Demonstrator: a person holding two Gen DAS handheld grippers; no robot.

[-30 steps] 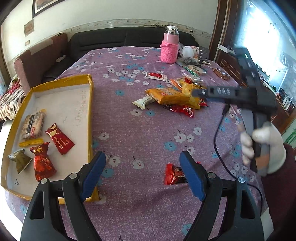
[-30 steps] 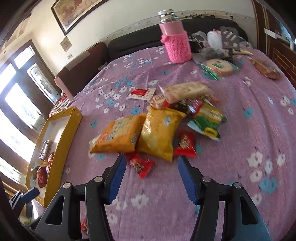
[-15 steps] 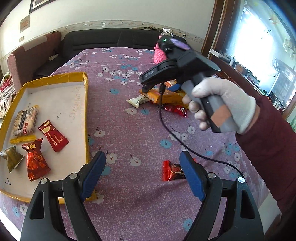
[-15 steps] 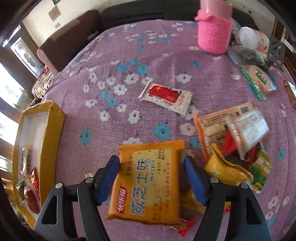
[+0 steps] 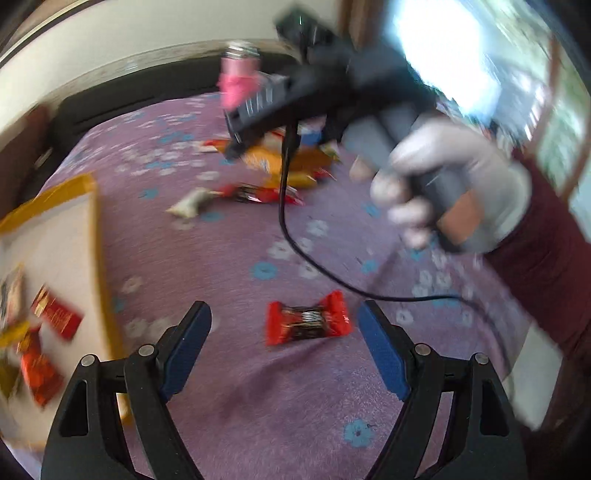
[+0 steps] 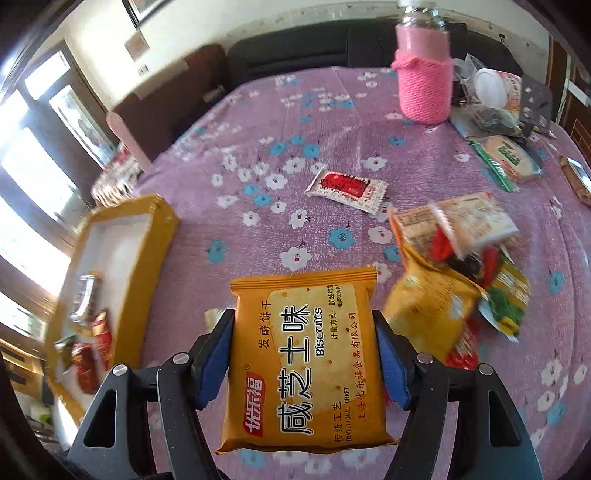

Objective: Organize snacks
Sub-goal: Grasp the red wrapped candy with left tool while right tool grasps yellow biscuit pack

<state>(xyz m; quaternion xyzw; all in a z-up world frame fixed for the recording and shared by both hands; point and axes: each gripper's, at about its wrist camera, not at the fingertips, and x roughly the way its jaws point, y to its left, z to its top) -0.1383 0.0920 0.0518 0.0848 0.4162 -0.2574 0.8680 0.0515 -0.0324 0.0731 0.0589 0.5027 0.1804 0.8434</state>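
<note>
Our right hand-held gripper (image 6: 304, 354) pinches the biscuit pack (image 6: 304, 363) edgewise, so it may slip before reaching the tray (image 6: 147, 254) at nine o'clock, while our left hand-held gripper (image 5: 284, 347), wide open and empty, seems, through blur, poised over the red candy (image 5: 308, 322).

A purple flowered tablecloth (image 6: 332, 155) is covering the table. A bottle in a pink knitted sleeve (image 6: 424, 79) is standing upright near the far edge. A dark sofa (image 6: 295, 51) is sitting beyond that edge, below a framed picture (image 6: 138, 9) hanging on the cream wall. Bright windows (image 6: 33, 177) are glowing past the table's left edge.
</note>
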